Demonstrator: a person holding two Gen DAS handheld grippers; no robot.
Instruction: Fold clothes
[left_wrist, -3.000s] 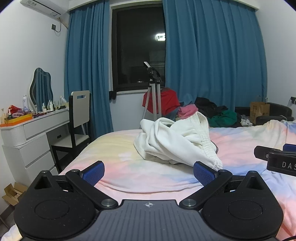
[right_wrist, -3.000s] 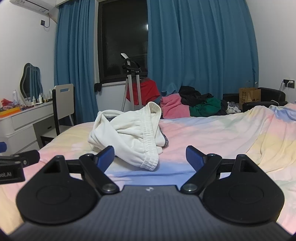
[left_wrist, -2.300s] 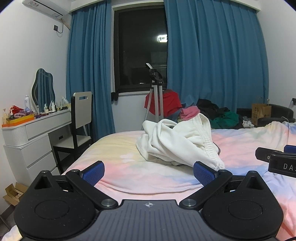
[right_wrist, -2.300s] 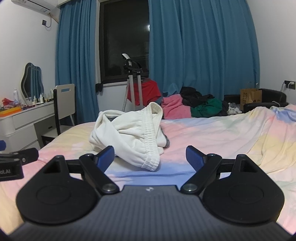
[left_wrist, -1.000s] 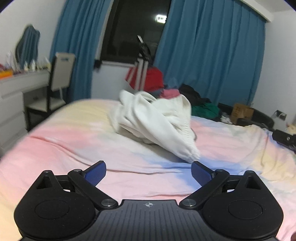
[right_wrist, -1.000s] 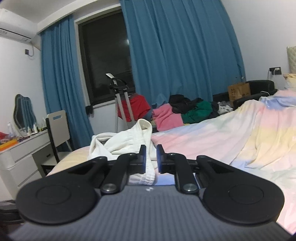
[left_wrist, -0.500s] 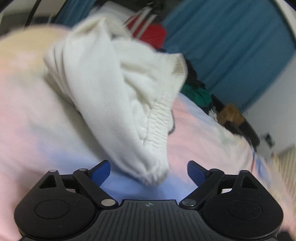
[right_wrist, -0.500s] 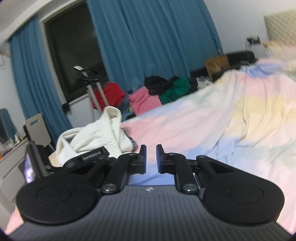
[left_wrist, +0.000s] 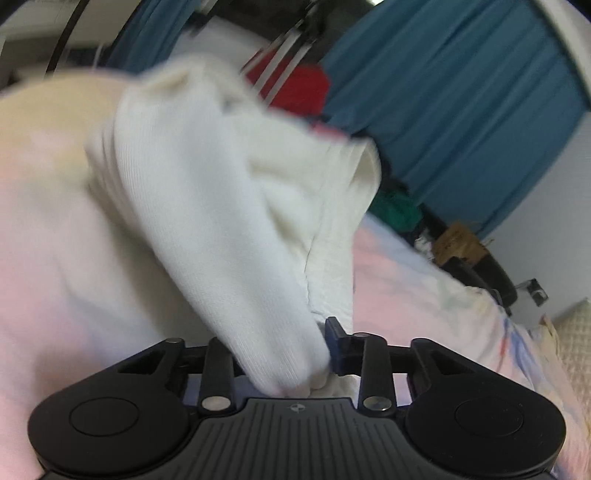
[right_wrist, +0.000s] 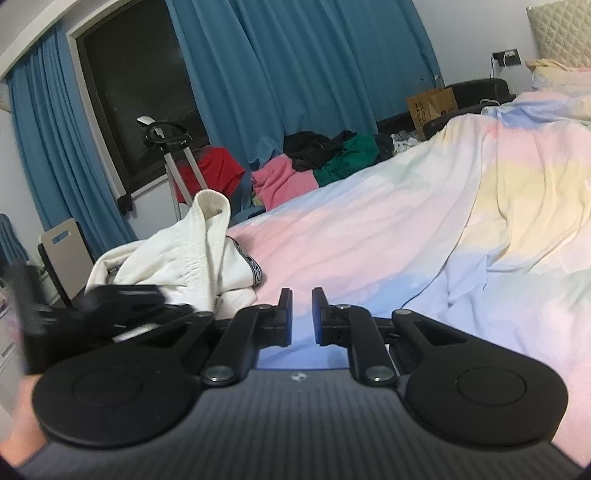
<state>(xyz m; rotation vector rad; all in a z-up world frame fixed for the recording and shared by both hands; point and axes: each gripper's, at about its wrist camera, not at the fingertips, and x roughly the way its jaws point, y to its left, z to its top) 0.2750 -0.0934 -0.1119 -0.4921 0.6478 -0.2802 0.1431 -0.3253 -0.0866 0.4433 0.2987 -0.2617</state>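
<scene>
A crumpled white garment (left_wrist: 229, 192) with a ribbed cuff lies in a heap on the pastel bedspread (left_wrist: 48, 266). My left gripper (left_wrist: 295, 354) is shut on the garment's lower cuff end, which fills the space between the fingers. In the right wrist view the garment (right_wrist: 177, 258) sits at the left, with the blurred left gripper (right_wrist: 110, 306) in front of it. My right gripper (right_wrist: 301, 314) is shut and empty, hovering over the bedspread (right_wrist: 406, 251) to the right of the garment.
Blue curtains (right_wrist: 295, 74) and a dark window (right_wrist: 140, 103) stand behind the bed. A tripod (right_wrist: 173, 158), a red item (right_wrist: 218, 170) and a pile of pink, green and black clothes (right_wrist: 317, 162) lie past the far edge. A chair (right_wrist: 66, 247) stands left.
My left gripper moved forward onto the white garment and closed on its cuff end. My right gripper closed about a second ago and has stayed shut, swinging to the right over the bed.
</scene>
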